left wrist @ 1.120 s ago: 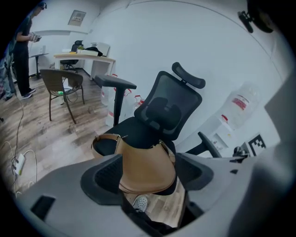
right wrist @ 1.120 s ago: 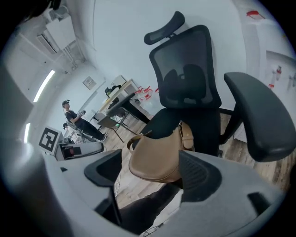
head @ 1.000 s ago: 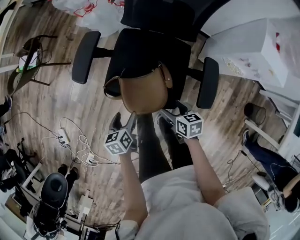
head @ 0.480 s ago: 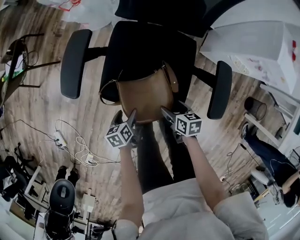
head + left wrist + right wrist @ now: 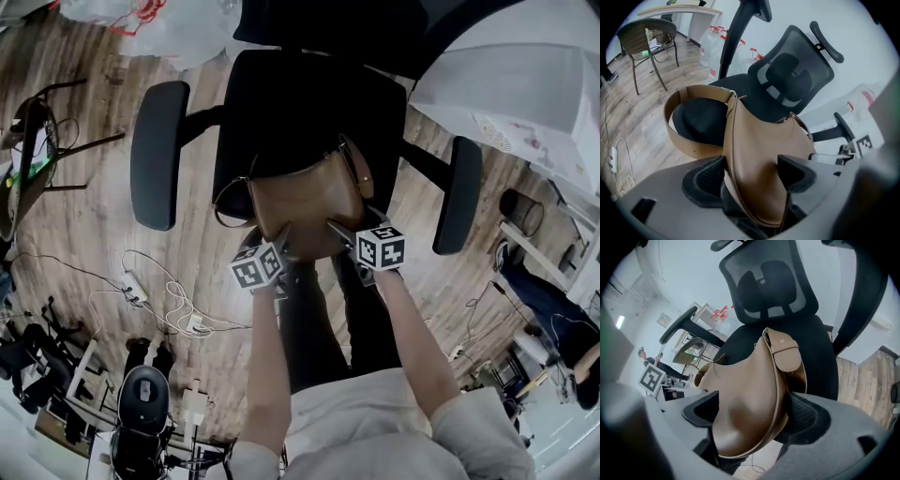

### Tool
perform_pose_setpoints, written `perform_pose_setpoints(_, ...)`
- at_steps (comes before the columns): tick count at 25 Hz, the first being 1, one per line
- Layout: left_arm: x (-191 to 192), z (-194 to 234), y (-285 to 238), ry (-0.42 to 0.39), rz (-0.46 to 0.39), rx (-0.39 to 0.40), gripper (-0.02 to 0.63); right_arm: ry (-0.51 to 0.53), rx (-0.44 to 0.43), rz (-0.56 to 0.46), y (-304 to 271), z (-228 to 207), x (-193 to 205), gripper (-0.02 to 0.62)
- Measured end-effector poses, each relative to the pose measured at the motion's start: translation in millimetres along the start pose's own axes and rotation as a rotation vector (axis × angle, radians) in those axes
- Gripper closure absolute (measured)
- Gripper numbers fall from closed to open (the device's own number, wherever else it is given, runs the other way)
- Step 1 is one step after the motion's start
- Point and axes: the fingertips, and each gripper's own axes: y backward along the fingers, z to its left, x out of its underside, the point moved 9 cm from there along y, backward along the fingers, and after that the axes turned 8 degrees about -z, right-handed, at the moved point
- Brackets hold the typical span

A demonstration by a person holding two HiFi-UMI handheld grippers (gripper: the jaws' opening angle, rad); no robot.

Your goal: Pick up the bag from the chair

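A tan leather bag (image 5: pixel 305 192) with a long strap lies on the seat of a black office chair (image 5: pixel 281 103), its rounded end towards me. My left gripper (image 5: pixel 281 242) and right gripper (image 5: pixel 339 230) meet that end from either side. In the left gripper view the bag (image 5: pixel 759 140) fills the gap of the left gripper (image 5: pixel 751 168), and both pads press its leather. In the right gripper view the right gripper (image 5: pixel 752 411) is likewise shut on the bag (image 5: pixel 750 380), which creases between the pads. The strap (image 5: pixel 693 145) loops out to the left over the seat.
The chair's armrests (image 5: pixel 159 150) (image 5: pixel 459 192) flank the bag, and its mesh back (image 5: pixel 768 282) rises behind. A power strip and cables (image 5: pixel 136 286) lie on the wooden floor at left. A white table (image 5: pixel 525 84) stands at right, a wire chair (image 5: pixel 37 141) at far left.
Both grippers have moved forward from just short of the bag onto its near end, and their jaws now hold it. The head view has shifted slightly.
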Motion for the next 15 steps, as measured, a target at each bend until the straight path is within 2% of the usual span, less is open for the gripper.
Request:
perform_pose_setpoints(4,0.8,7.2,-12.6,0.013,0.086,0.068,0.261,0.053,-0.019,0.116,-15.6,-6.9,0.5,0.124)
perform_pose_setpoints(7,-0.8,11.9,-18.5,0.014,0.126,0.091,0.261,0.047,-0.044,0.165,-26.3,-13.6,1.3,0.1)
perform_pose_setpoints(12,-5.4,14.9,-17.4,0.005,0.113,0.09,0.263,0.037,-0.054,0.113,-26.1,-15.3,4.0,0.132)
perform_pose_setpoints(15,-7.1,10.2,-9.9,0.012,0.068,0.047,0.306,0.039,-0.042,0.078,-22.3,-13.2,6.2,0.168)
